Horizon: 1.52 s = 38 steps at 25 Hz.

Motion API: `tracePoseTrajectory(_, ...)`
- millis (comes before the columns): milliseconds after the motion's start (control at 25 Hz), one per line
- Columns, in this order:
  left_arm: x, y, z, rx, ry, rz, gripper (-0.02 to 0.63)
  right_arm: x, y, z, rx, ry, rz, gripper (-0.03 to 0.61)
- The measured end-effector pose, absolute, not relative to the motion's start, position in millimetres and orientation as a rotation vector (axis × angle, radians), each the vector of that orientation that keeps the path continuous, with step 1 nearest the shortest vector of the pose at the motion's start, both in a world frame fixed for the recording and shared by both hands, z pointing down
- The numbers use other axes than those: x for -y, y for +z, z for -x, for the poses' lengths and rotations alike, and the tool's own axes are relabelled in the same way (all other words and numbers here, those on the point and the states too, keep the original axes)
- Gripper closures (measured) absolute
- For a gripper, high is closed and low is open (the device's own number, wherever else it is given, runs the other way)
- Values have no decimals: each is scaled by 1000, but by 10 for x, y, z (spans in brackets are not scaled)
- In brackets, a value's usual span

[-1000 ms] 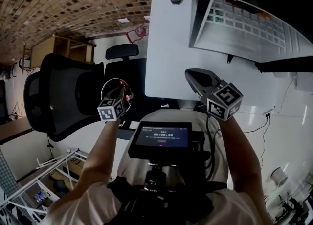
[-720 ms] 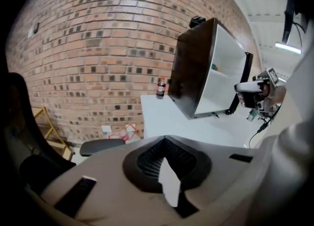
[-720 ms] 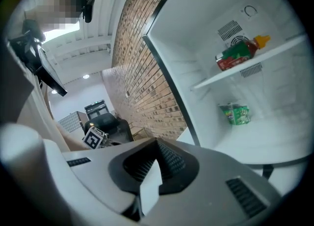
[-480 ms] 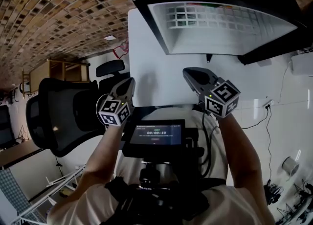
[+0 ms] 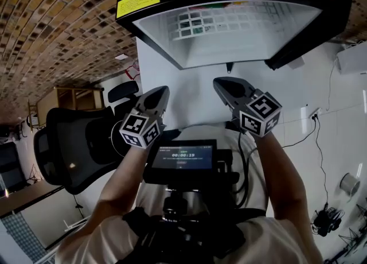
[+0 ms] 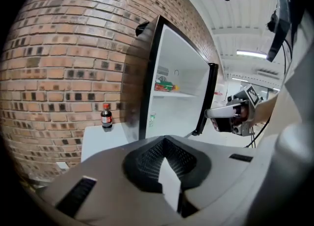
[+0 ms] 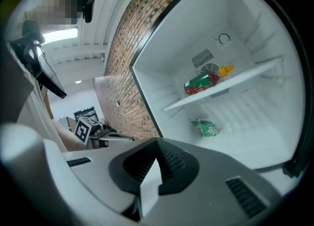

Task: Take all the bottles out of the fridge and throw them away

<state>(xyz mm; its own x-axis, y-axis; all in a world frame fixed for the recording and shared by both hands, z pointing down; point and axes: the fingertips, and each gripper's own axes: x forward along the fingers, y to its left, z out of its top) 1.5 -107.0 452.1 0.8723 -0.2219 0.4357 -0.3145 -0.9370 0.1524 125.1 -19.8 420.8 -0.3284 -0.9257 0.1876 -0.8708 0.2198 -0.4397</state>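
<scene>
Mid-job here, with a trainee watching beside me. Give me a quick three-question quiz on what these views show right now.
1. True or false: the red-labelled bottle with the yellow cap lies on its side on the white shelf inside the open black fridge.
2. Multiple choice: where does the small dark cola bottle with the red cap stand? A) on the fridge shelf B) on the white table beside the fridge C) on the floor
3. Fill in: the left hand-held gripper and the right hand-held gripper each have jaws ____, with nothing between them.

Key: 1 true; 2 B; 3 shut.
</scene>
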Motion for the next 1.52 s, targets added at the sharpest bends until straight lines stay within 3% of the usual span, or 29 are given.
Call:
tracePoseTrajectory(720,245,4219,-1415,23,560,-2939,604,-286,4109,-1995,-2235,-653,1874,578)
tracePoseTrajectory(1520,91,4166,-1486,-40,552,-2944,604,-253,4079,-2014,-2256,-638,1856,578)
